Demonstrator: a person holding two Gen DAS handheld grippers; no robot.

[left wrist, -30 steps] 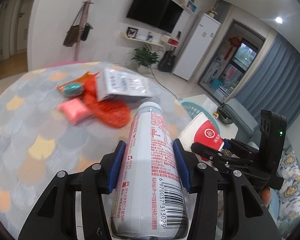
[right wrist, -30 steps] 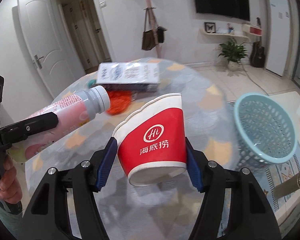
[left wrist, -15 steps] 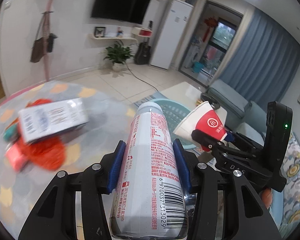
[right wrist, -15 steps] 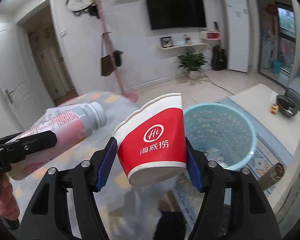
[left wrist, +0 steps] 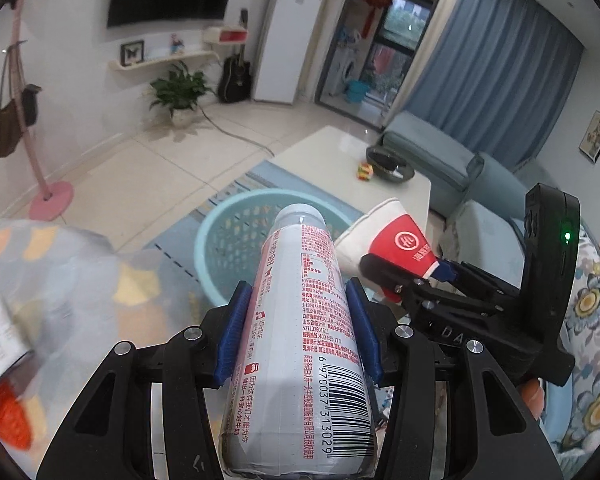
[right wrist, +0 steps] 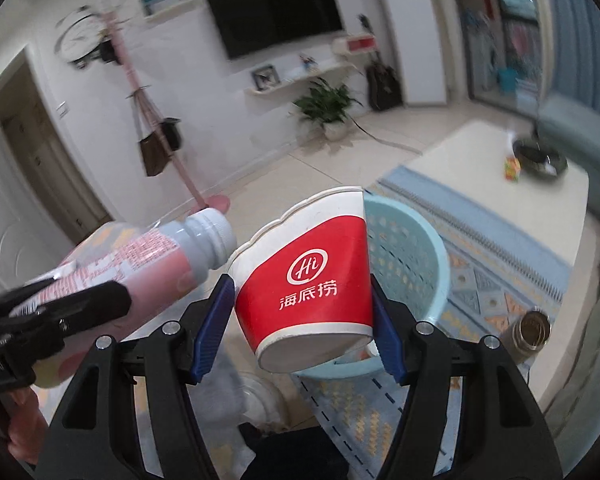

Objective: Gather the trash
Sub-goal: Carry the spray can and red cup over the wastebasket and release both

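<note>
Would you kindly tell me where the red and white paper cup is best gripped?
Across the red band of the red and white paper cup, from both sides, as the right gripper does; the cup tapers, and its rim already looks dented, so avoid the soft rim.

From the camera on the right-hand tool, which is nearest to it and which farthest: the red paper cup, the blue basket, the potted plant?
1. Red paper cup: gripped between the right tool's fingers.
2. Blue basket: on the rug just beyond, partly hidden by the cup.
3. Potted plant: across the floor, against the far wall under the shelf.
</note>
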